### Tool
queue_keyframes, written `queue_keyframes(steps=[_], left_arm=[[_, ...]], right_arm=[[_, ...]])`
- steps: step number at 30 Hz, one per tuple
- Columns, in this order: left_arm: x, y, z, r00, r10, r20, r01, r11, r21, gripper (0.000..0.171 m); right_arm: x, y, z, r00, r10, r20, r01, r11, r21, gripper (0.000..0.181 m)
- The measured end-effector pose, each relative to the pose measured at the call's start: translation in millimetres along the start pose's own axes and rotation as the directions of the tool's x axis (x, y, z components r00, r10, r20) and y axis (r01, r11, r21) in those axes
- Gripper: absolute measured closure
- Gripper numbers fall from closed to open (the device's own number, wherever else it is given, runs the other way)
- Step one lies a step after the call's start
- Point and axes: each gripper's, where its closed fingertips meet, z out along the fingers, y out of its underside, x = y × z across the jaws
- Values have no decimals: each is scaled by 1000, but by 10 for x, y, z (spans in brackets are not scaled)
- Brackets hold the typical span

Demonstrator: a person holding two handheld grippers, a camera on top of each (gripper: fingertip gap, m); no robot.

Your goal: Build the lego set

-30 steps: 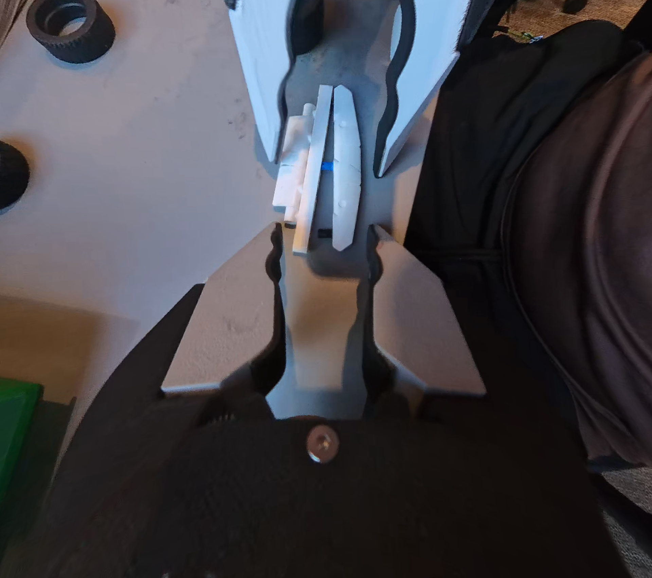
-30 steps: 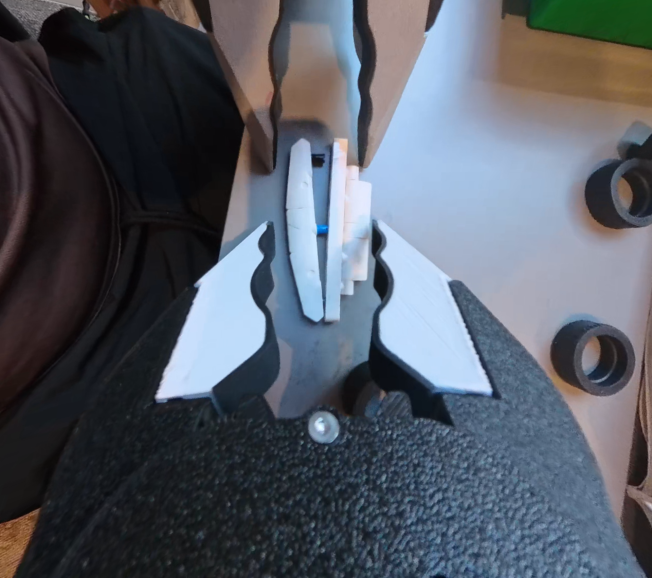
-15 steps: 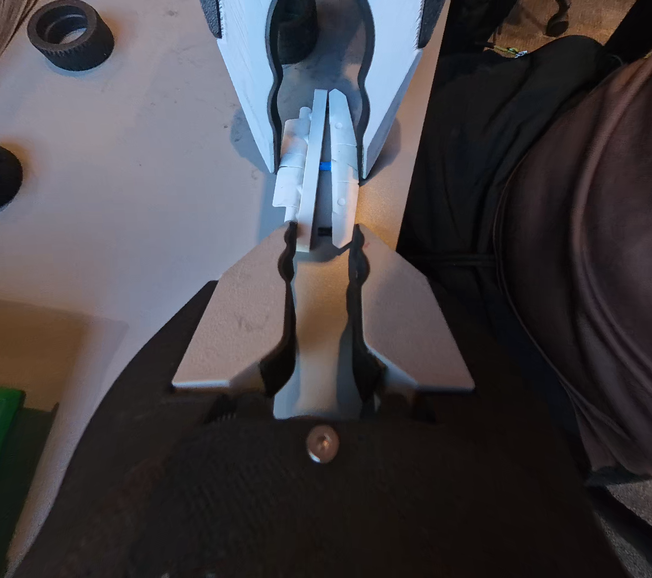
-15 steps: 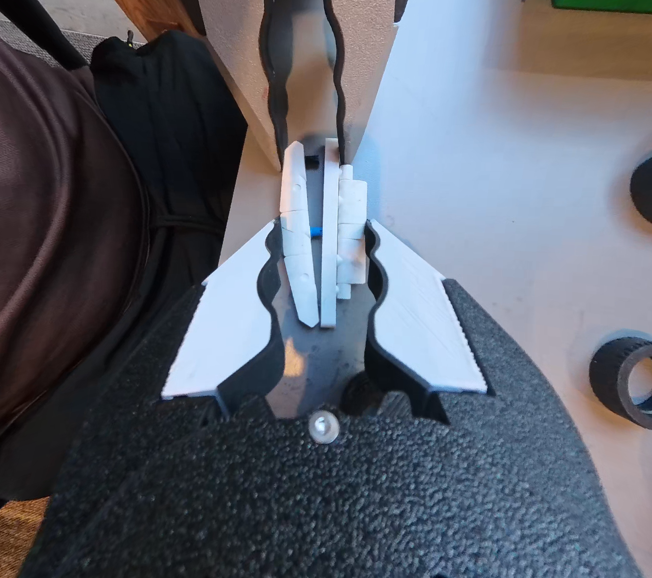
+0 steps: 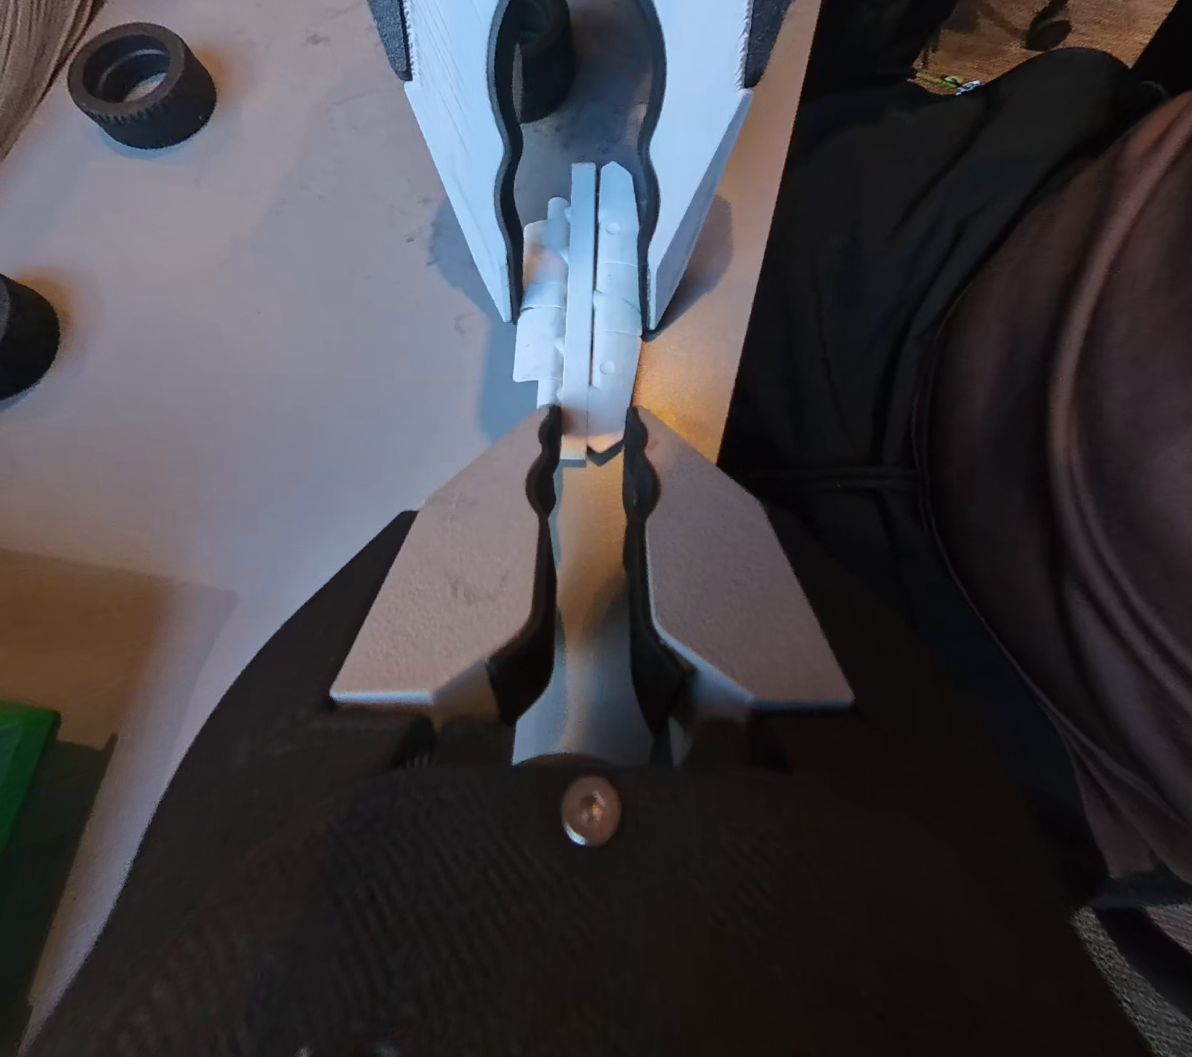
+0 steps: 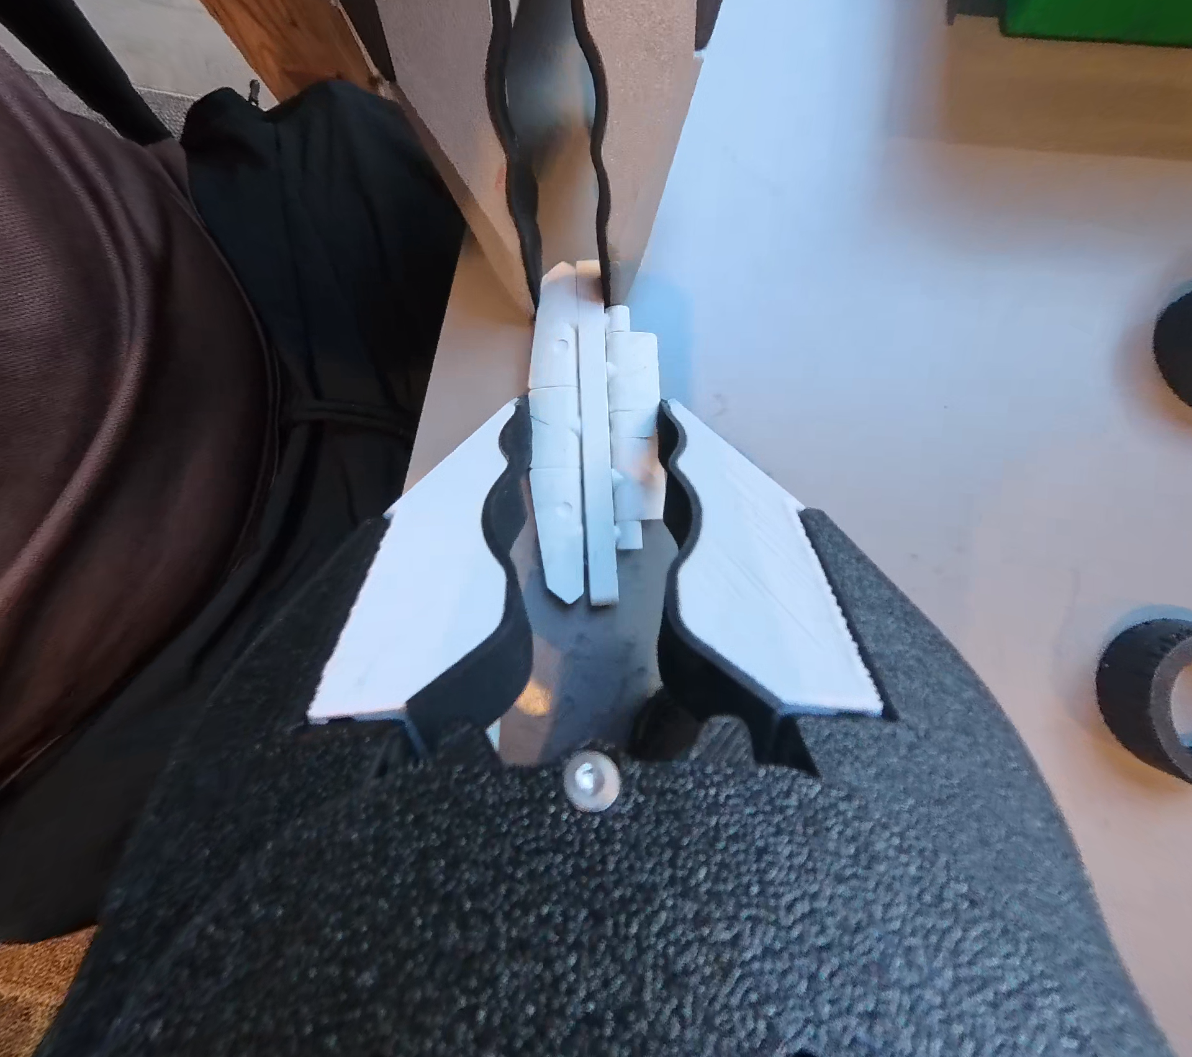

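White plastic, pinched from both ends — your two tongs meet over the counter's edge.

The white lego assembly (image 5: pixel 584 317) lies on the pale counter (image 5: pixel 258 252) close to its near edge, a thin flat plate sandwiched between a curved, studded strip and a stepped stack of small bricks. Your left tongs (image 5: pixel 590 423) are closed narrow on one tip; your right tongs (image 6: pixel 596 446) clamp the other end across its full thickness. Squeeze unevenly and the layers could skew or pop apart rather than seat — the left grip catches only the tip, so the piece may pivot or slip out. The edge is just beside it; a slip toward your lap could send it off the counter. Black ribbed rings (image 5: pixel 139 81) sit well apart.
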Motion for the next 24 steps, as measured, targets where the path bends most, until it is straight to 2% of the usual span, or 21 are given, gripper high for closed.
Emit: queue_keyframes(steps=[7, 11, 14, 17, 19, 22, 24], left_arm=[[-6, -3, 5, 1000, -7, -2, 7, 1000, -1, 155], [-16, -8, 7, 1000, -23, -1, 23, 1000, 4, 155], [-7, -14, 20, 999, -46, -24, 46, 999, 2, 155], [5, -31, 27, 1000, -16, 17, 16, 1000, -2, 155], [44, -27, 18, 1000, 0, 24, 0, 1000, 7, 154], [48, -18, 10, 999, -23, 27, 22, 999, 24, 154], [18, -19, 13, 998, -40, 50, 39, 999, 29, 154]], right_arm=[[-6, -3, -7, 1000, 12, -27, -12, 1000, 24, 141], [-5, -9, -21, 996, -28, -89, 30, 999, 20, 142], [7, 2, -26, 996, 61, -57, -59, 997, 43, 140], [28, 31, -157, 991, 23, -130, -19, 999, 28, 126], [42, 80, -318, 980, -11, -196, 12, 1000, 5, 129], [-3, 203, -429, 980, 21, -198, -27, 999, -31, 128], [-79, 220, -417, 986, 53, -156, -58, 998, -30, 133]])
